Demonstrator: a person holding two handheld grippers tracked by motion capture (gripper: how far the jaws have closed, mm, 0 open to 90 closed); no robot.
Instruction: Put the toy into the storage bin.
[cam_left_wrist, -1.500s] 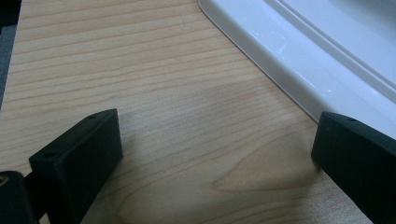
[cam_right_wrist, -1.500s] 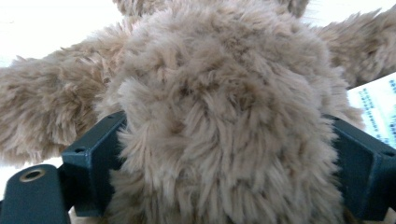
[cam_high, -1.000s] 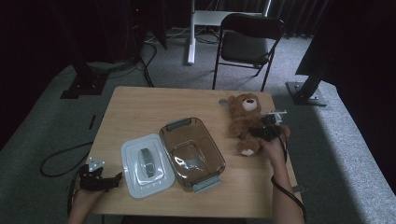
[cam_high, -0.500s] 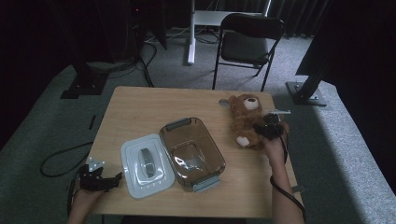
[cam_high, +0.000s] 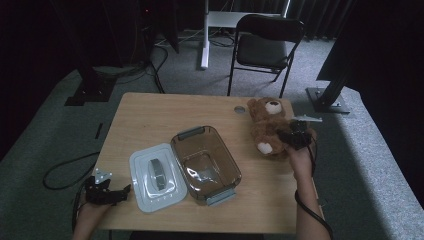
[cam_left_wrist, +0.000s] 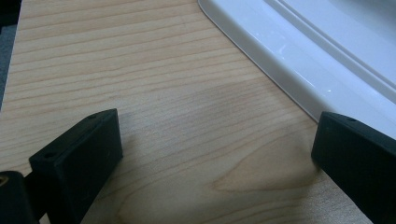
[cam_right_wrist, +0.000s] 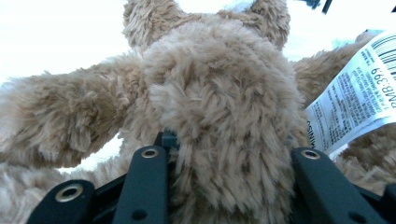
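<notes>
A person's right gripper (cam_high: 291, 138) clamps a brown teddy bear (cam_high: 267, 125) at the right side of a wooden table (cam_high: 150, 117). In the right gripper view the two black jaws press into the plush of the bear (cam_right_wrist: 219, 107) from either side, its fur bulging between them, and they have just been closing on it. A white printed label (cam_right_wrist: 359, 88) hangs off the toy beside the right jaw.

Left of the bear, near the table's middle, an open brown plastic box (cam_high: 205, 162) sits with its white lid (cam_high: 157, 175) lying flat just beside it. The left gripper (cam_high: 112, 192) rests at the table's near left edge by that lid, its jaws spread wide with nothing between them; the left gripper view shows bare wood between them and the lid's rim (cam_left_wrist: 299, 70) near one jaw.

The work appears to be moving the bear into the box. The risks look plain enough: the jaws seem to hold soft fur and stuffing rather than anything firm, so the toy could sag, swing or slip free when carried. A dangling arm or leg could catch the box's rim and shove it aside, since nothing steadies it. The bear also looks bulky against the box's opening, so limbs may hang over the edge.
</notes>
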